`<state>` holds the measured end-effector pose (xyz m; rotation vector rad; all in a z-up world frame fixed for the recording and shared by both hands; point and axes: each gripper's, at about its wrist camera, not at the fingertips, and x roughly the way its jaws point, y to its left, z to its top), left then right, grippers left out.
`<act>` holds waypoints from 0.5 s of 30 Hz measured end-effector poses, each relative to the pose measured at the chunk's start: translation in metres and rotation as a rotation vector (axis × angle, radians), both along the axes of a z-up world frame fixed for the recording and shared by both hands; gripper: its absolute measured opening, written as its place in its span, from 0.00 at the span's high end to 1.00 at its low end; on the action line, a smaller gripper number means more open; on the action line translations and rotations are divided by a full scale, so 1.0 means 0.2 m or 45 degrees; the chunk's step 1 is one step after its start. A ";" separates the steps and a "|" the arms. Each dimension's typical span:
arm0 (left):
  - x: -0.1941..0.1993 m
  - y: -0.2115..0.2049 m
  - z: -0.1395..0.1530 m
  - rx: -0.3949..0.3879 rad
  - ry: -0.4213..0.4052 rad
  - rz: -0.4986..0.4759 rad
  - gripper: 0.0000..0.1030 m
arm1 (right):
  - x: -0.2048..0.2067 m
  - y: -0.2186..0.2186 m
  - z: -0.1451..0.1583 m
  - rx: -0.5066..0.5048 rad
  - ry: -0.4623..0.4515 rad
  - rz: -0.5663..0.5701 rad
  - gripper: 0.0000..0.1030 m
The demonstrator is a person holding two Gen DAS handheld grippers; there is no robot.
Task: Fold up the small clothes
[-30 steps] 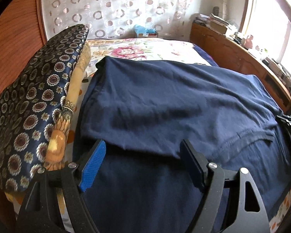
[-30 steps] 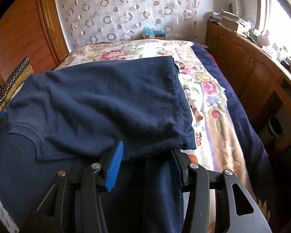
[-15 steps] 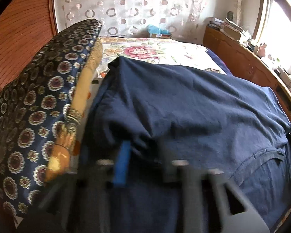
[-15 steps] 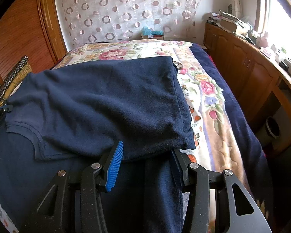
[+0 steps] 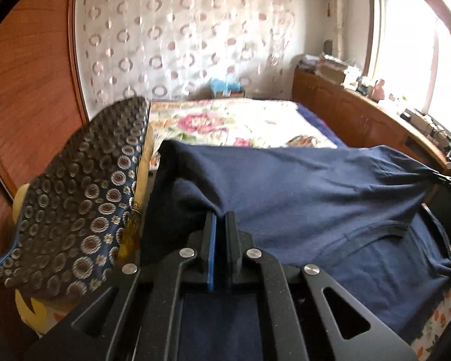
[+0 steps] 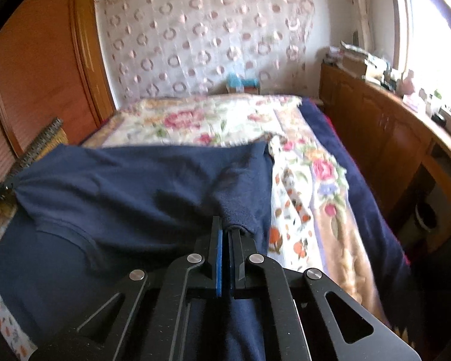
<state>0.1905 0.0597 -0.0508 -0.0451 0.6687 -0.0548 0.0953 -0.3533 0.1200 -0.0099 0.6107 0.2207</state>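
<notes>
Your left tongs (image 5: 220, 219) are clenched on a bunched fold of the navy garment (image 5: 300, 198), the jaws pressed together with cloth pinched at their tips. Your right tongs (image 6: 225, 228) have just been closing and now grip the garment's other near corner, a puckered tuft of fabric rising at 12 o'clock from the tips. In the left wrist view the right tongs show only as a dark tip at 3 o'clock, with the cloth drawn taut toward them; in the right wrist view the left tongs sit at 9 o'clock, pulling their corner the same way. The garment is lifted at both gripped corners and lies across the bed, its ribbed neckline (image 5: 385, 228) at 4 o'clock of the left tongs. Beyond it the floral bedspread (image 6: 312, 180) runs toward 12 o'clock. A patterned pillow (image 5: 84, 198) lies at 9 o'clock of the left tongs. A wooden cabinet (image 6: 385, 138) stands along the 2 o'clock side.
</notes>
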 end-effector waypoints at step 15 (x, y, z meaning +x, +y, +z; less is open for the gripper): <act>-0.53 0.04 0.18 0.008 -0.182 -0.075 0.94 | -0.51 -0.13 0.03 0.037 -0.147 0.110 0.98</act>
